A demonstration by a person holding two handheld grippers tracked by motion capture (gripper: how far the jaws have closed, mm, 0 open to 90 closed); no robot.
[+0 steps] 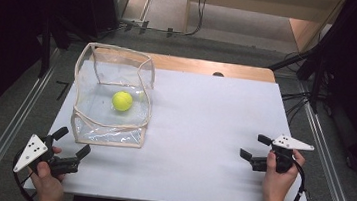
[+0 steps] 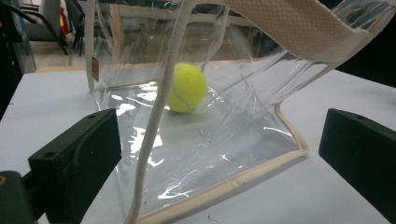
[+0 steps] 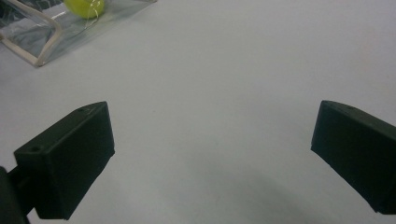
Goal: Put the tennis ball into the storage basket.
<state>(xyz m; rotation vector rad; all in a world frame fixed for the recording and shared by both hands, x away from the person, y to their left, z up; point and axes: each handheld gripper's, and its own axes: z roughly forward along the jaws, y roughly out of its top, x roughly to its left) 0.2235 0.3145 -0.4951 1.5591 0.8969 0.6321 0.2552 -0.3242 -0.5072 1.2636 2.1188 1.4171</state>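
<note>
Clear vinyl bag (image 1: 112, 93), ten o'clock: light, floppy, slippery; grip cloth-bound rim. Holds tennis ball (image 1: 122, 100). Left gripper (image 1: 72, 143), right gripper (image 1: 256, 146): jaws apart, empty.

A white sheet (image 1: 203, 133) covers most of the table, and a strip of bare wood (image 1: 205, 67) shows along its far edge at 12 o'clock, with a small dark mark (image 1: 218, 74) on it. Grey floor (image 1: 182, 43) surrounds the table. A metal rail (image 1: 10, 128) runs along the floor at 9 o'clock and another rail (image 1: 332, 172) at 3 o'clock. Black cables (image 1: 294, 100) lie tangled on the floor towards 2 o'clock. Pale wooden furniture (image 1: 304, 31) stands at 1 o'clock, and a loose black cable (image 1: 199, 12) hangs down beside it at 12 o'clock.
</note>
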